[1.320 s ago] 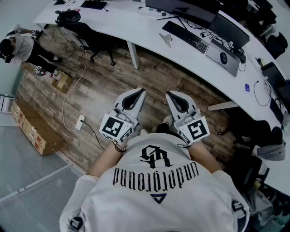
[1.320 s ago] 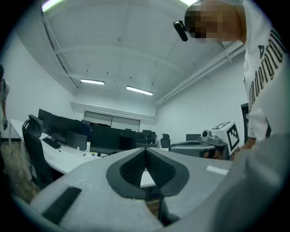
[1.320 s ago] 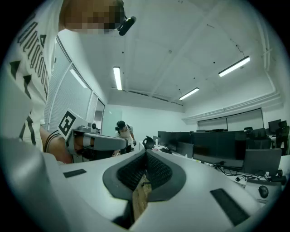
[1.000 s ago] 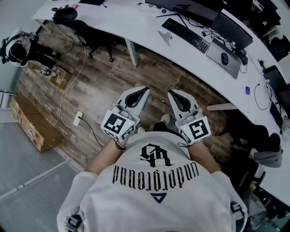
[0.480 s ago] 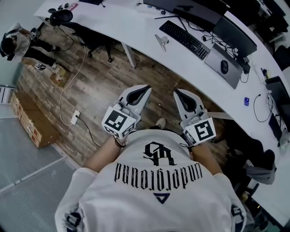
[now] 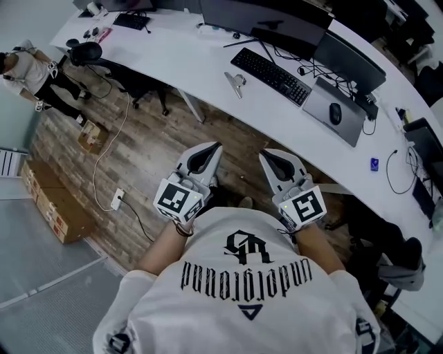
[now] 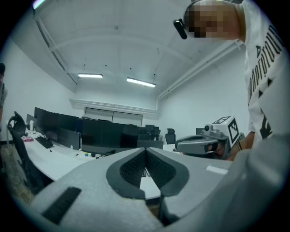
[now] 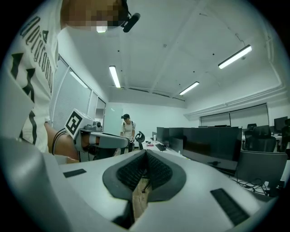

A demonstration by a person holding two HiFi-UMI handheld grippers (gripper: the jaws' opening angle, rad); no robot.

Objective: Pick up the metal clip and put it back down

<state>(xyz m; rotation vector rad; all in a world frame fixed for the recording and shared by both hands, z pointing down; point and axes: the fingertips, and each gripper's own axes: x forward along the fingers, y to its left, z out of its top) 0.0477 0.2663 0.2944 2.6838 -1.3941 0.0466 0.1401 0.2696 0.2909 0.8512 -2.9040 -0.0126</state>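
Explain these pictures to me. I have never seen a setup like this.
No robot is involved. A person stands in an office with a hand-held two-jaw tool in each hand. The top-down picture comes from a camera on the person's head. It shows the left tool and the right tool held in front of the body, over the wooden floor and short of the white desk. The other two pictures come from a camera riding on each tool, looking along its jaws. In both, the jaws are together with nothing between them. On the desk lie a metal clip, a keyboard, a mouse and monitors. Nothing is held, and the clip lies untouched.
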